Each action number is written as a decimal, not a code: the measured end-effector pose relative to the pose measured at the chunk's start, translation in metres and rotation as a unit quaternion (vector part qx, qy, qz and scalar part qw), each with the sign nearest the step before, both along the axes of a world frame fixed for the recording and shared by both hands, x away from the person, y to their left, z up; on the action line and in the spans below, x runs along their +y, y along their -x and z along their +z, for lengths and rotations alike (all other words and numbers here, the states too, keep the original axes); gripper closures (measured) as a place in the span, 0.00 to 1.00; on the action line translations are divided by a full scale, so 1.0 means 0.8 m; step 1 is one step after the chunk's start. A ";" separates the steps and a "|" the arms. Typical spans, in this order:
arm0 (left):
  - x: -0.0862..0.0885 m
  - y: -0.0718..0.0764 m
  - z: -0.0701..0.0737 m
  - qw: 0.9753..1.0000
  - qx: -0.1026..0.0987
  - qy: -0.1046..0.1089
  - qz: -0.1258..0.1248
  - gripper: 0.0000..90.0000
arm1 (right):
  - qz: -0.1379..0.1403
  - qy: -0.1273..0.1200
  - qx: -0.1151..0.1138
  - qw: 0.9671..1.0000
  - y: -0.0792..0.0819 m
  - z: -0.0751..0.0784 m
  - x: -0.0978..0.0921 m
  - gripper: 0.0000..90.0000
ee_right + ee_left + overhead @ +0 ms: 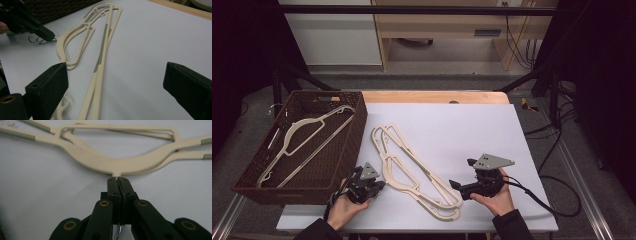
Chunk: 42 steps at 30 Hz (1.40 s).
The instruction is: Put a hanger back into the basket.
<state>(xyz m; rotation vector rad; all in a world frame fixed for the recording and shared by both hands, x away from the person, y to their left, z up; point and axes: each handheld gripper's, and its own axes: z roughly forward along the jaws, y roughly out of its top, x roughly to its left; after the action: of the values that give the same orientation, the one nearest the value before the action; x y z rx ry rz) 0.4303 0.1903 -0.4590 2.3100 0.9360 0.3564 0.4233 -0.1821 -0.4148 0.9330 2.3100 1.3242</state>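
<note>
**Left claw on the hanger hook**

My left gripper (119, 181) is clamped on the metal hook (37, 40) of the cream hangers (412, 167), stacked near the surface's front edge. My right gripper (115, 82) hovers beside them, jaws wide. The wicker basket (349, 145) at the left edge holds another hanger (304, 142).

Two cream hangers (412, 167) stacked flat on white table, a third (304, 142) in the wicker basket (354, 137)
</note>
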 end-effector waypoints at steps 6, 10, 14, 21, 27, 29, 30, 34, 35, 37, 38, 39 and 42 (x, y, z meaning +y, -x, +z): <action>0.001 0.001 0.009 1.000 0.000 0.015 0.005 0.98 | 0.007 0.001 0.001 1.000 0.002 0.000 0.006 0.08; 0.001 0.003 0.021 1.000 -0.006 0.025 0.006 0.98 | 0.017 -0.001 0.003 1.000 0.004 0.000 0.016 0.09; 0.000 0.006 0.030 0.999 -0.005 0.034 0.010 0.99 | 0.035 -0.004 0.007 0.999 0.007 -0.002 0.033 0.10; 0.000 0.006 0.038 0.999 -0.001 0.041 0.018 0.99 | 0.067 0.012 0.030 0.997 0.010 -0.016 0.069 0.18; -0.002 0.007 0.041 0.999 0.003 0.041 0.021 0.98 | 0.083 0.027 0.051 0.995 0.009 -0.033 0.090 0.27; -0.001 0.007 0.043 0.999 0.005 0.042 0.021 0.99 | 0.084 0.033 0.059 0.994 0.008 -0.039 0.095 0.32; -0.001 0.007 0.043 0.999 0.004 0.043 0.021 0.98 | 0.091 0.040 0.060 0.993 0.007 -0.045 0.098 0.36; -0.001 0.007 0.045 0.999 0.006 0.045 0.023 0.99 | 0.096 0.047 0.068 0.992 0.005 -0.050 0.102 0.42; -0.001 0.008 0.045 0.999 0.006 0.045 0.023 0.98 | 0.096 0.051 0.069 0.992 0.005 -0.052 0.104 0.44; -0.002 0.008 0.046 0.999 0.004 0.045 0.023 0.99 | 0.099 0.057 0.074 0.991 0.004 -0.056 0.108 0.48; -0.002 0.008 0.046 0.999 0.004 0.045 0.022 0.98 | 0.103 0.061 0.077 0.990 0.004 -0.058 0.109 0.51; -0.002 0.008 0.046 0.999 0.004 0.046 0.022 0.99 | 0.104 0.065 0.077 0.989 0.003 -0.060 0.110 0.54; -0.001 0.008 0.046 0.998 0.007 0.050 0.023 0.98 | 0.108 0.072 0.085 0.988 0.002 -0.065 0.114 0.61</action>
<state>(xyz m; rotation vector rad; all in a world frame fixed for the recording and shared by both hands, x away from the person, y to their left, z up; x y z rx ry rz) 0.4236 0.1895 -0.4219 2.2068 0.9918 0.3064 0.4220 -0.0913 -0.4664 0.7960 2.6611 1.1756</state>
